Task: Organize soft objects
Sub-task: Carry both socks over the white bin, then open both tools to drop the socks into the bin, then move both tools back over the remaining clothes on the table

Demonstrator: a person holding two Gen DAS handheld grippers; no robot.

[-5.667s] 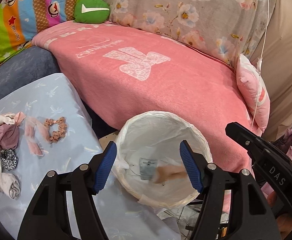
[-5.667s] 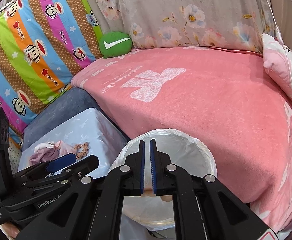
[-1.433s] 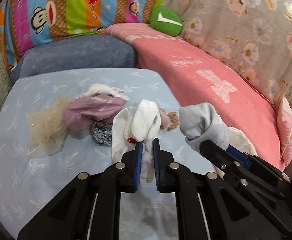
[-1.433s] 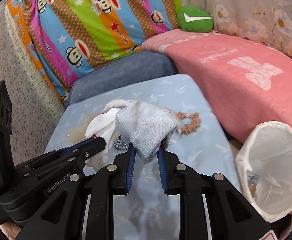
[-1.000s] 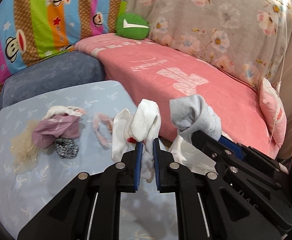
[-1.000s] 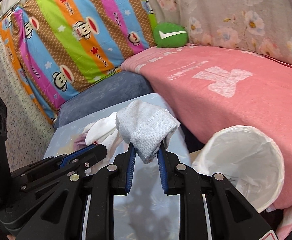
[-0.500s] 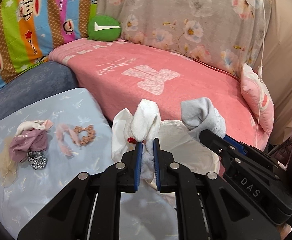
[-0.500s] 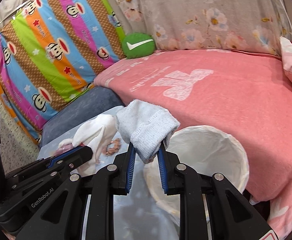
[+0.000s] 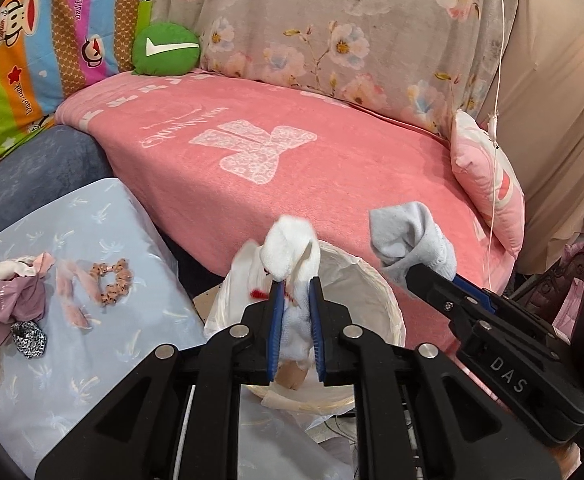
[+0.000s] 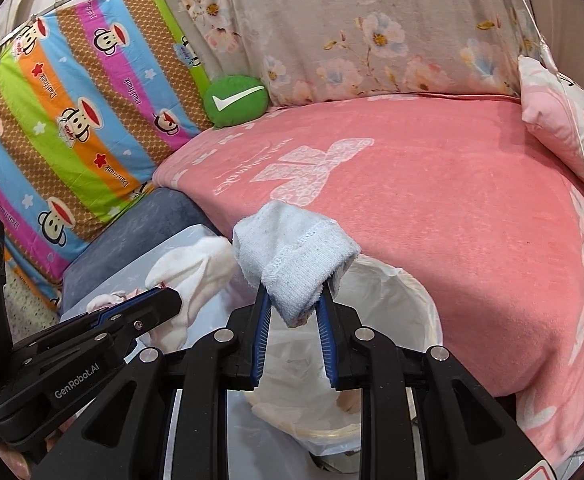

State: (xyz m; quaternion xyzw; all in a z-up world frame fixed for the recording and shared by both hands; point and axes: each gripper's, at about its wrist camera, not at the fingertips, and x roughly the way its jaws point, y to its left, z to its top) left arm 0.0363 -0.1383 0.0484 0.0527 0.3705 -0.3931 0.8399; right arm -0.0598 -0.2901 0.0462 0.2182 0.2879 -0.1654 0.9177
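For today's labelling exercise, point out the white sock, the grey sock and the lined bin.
white sock (image 9: pixel 290 246), left wrist view, on its bunched top
grey sock (image 10: pixel 292 258), right wrist view, on its ribbed cuff
lined bin (image 10: pixel 419 300), right wrist view, on its far rim

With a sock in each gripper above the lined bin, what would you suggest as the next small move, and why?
Probably open both grippers and let the socks fall. The left gripper holds the white sock and its jaws have just been opening with the sock between them; the right gripper pinches the grey sock. Both appear to hang over the mouth of the bin.
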